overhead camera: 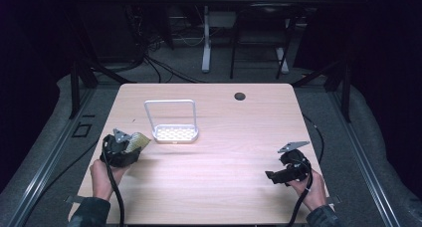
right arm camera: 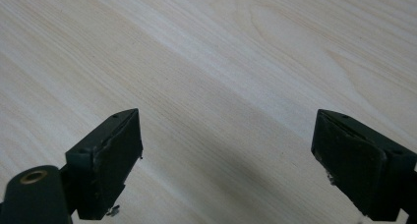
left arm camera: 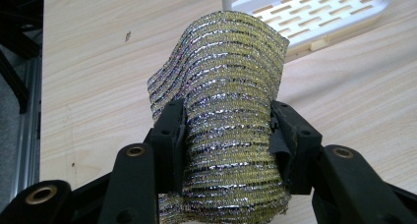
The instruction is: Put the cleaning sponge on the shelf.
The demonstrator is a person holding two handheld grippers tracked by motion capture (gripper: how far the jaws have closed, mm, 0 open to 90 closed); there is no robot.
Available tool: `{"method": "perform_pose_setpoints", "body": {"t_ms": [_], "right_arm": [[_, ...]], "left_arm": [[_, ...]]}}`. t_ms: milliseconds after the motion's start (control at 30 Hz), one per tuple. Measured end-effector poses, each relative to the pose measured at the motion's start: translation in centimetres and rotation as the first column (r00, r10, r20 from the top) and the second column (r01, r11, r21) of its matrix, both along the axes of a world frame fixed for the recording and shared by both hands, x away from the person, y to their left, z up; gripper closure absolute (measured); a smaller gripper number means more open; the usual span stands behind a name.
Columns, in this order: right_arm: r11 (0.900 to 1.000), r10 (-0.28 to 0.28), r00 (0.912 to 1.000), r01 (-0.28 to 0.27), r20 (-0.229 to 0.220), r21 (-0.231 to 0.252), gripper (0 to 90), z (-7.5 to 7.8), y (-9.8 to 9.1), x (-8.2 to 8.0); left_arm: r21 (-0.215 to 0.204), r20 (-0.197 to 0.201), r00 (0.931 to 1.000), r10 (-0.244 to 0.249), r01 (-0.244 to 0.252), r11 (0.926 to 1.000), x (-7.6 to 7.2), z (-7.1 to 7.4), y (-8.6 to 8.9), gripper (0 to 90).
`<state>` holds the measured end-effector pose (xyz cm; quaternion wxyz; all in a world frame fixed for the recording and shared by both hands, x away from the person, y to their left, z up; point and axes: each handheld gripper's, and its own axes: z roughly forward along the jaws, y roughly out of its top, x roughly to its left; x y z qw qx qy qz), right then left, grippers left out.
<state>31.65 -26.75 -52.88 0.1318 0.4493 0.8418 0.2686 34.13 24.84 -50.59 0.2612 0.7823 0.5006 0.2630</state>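
Pale wooden table (overhead camera: pixel 224 152) under dark surroundings: at its left, the glittery yellow scouring sponge (left arm camera: pixel 226 111) sits clenched in the left gripper (left arm camera: pixel 227 135), just beside the white rack (overhead camera: pixel 174 132). Lower right, the right gripper (right arm camera: pixel 226 155) gapes, released.

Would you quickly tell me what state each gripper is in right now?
Left gripper: closed on the gold-and-silver scouring pad.
Right gripper: open, holding nothing, above the wooden table.
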Motion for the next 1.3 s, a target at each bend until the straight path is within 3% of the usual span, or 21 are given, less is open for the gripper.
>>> {"method": "perform_pose_setpoints", "body": {"t_ms": [833,1300], "right_arm": [[0.9999,0.004,1.0,-0.004,-0.004,-0.011,11.3,-0.1,0.1,0.0],[1.0,0.002,1.0,-0.002,0.0,-0.007,11.1,-0.1,0.1,0.1]], "left_arm": [[0.007,0.023,0.9982,-0.055,0.055,0.9985,-0.3,0.2,-2.5,53.6],[0.02,0.028,0.9958,-0.087,0.086,0.9961,0.2,0.4,-4.4,53.3]]}}
